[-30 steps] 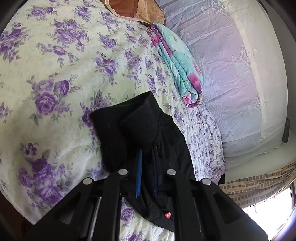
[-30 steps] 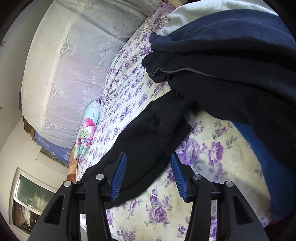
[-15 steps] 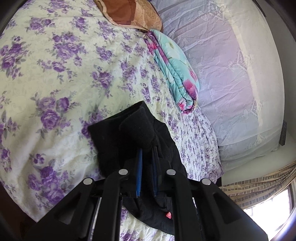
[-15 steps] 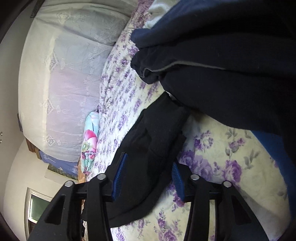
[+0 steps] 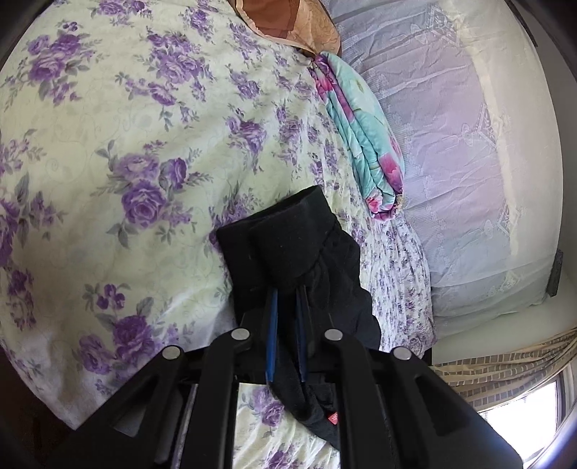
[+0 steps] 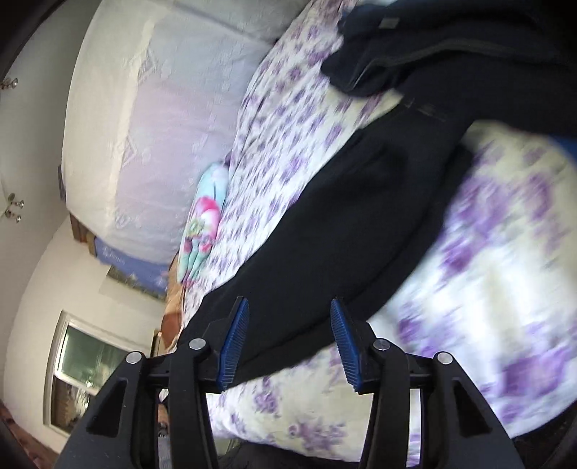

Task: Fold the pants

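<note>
Black pants (image 5: 288,234) lie stretched across the purple-flowered bedspread (image 5: 108,144). My left gripper (image 5: 286,292) is shut on one end of them, and the cloth bunches up over the narrow gap between its blue pads and hangs below. In the right wrist view the pants (image 6: 360,202) run as a long dark band toward the far right. My right gripper (image 6: 289,301) is open and hovers over their near part. Its blue pads stand apart with cloth showing behind them, and nothing is pinched. This view is blurred by motion.
A folded teal and pink quilt (image 5: 364,144) and a brown pillow (image 5: 288,18) lie at the bed's far edge beside a white lace hanging (image 5: 468,162). A heap of dark navy clothes (image 6: 468,36) sits past the pants' far end. A window (image 6: 83,368) is low left.
My right gripper has swung across the bed along the pants, and the dark clothes heap has slid to the top of its view. The left gripper keeps its hold and has barely shifted.
</note>
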`<act>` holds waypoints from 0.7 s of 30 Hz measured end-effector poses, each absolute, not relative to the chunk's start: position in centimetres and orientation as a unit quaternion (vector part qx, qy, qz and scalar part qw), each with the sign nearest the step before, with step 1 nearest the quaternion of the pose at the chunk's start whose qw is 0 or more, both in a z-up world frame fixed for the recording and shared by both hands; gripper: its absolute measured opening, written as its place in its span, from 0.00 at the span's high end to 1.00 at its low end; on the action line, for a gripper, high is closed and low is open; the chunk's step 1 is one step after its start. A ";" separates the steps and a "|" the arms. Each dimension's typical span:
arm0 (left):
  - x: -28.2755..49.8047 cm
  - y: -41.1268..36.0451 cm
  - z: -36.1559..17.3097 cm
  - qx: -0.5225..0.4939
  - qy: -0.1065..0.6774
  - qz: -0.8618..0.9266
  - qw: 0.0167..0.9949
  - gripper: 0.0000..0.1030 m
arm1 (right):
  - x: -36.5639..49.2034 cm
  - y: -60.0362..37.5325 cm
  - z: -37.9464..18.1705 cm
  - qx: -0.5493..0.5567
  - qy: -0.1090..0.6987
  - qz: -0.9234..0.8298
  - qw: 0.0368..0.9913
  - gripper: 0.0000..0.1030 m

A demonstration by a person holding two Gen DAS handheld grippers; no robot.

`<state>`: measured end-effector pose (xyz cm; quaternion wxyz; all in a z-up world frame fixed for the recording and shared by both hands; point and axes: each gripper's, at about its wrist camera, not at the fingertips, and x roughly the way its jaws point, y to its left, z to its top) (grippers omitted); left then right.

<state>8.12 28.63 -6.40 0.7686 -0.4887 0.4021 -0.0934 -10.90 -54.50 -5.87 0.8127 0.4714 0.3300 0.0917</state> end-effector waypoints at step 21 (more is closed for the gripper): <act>8.5 29.7 -4.4 -0.511 0.394 -0.139 0.751 0.91 | -8.9 -52.2 -6.9 0.497 0.330 0.132 0.792 0.97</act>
